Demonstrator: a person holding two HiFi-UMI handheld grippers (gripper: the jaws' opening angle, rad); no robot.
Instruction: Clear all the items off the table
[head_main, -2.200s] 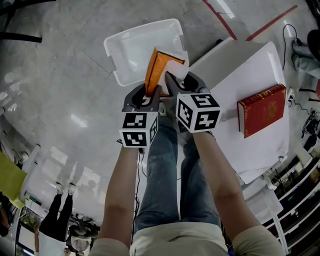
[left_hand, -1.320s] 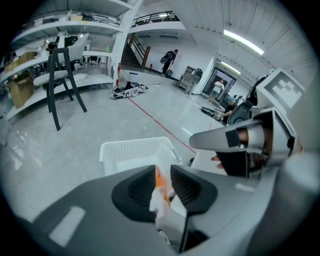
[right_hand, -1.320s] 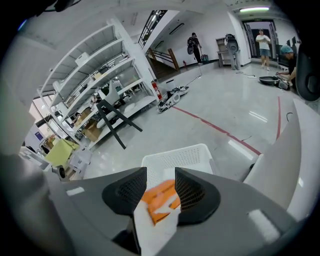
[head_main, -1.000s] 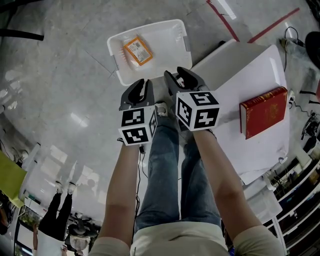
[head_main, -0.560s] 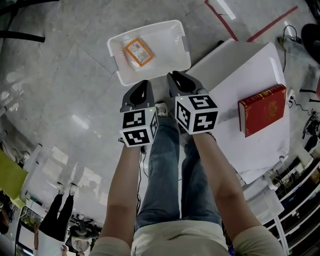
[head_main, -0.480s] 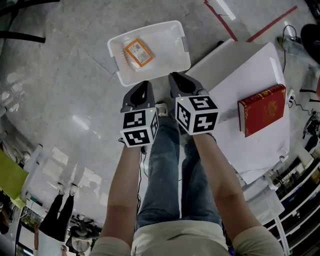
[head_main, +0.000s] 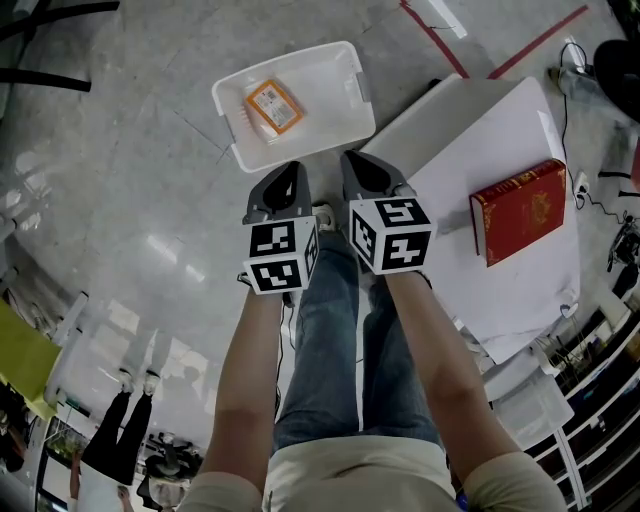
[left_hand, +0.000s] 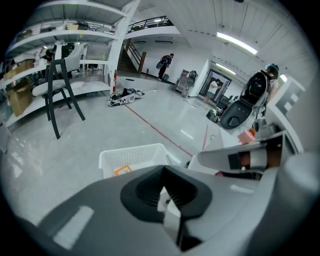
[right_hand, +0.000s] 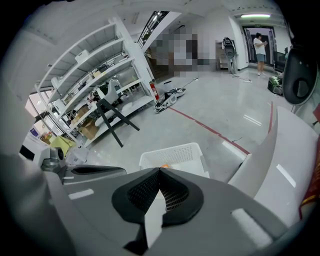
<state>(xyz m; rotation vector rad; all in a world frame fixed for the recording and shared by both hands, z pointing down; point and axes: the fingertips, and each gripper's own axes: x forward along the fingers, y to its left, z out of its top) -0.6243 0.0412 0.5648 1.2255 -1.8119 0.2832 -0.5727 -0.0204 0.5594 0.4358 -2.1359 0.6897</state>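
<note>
The left gripper (head_main: 290, 170) has its two grey jaws pressed together, and there is nothing between them; the left gripper view shows the ribbed pads meeting at the tip (left_hand: 163, 168). The right gripper (head_main: 358, 160) has just been closing its jaws. They also stand together now, with nothing between them, as the right gripper view shows (right_hand: 160, 170). Both grippers hang side by side above the person's knees, in front of the white plastic basket (head_main: 330, 95).

This basket stands on the grey floor, beside the corner of the white table (head_main: 480, 130). Inside it, near the left wall, lies a flat orange packet (head_main: 273, 106) with a pale label in the middle. The print on this label is too small to read. Both gripper views show the basket's perforated walls (left_hand: 131, 155) (right_hand: 172, 152), with a small part of the orange packet (left_hand: 122, 170) at the bottom.

On the table, well apart from the grippers, lies a red hardcover book (head_main: 518, 212) with a gold ornament on the cover. Its gold lettering cannot be read. The book is closed and lies flat, near the right edge of the table.

Each gripper carries a cube with black and white square markers (head_main: 280, 256) (head_main: 392, 234). These are patterns only, not words. Red tape lines (head_main: 430, 35) cross the floor behind the table.
</note>
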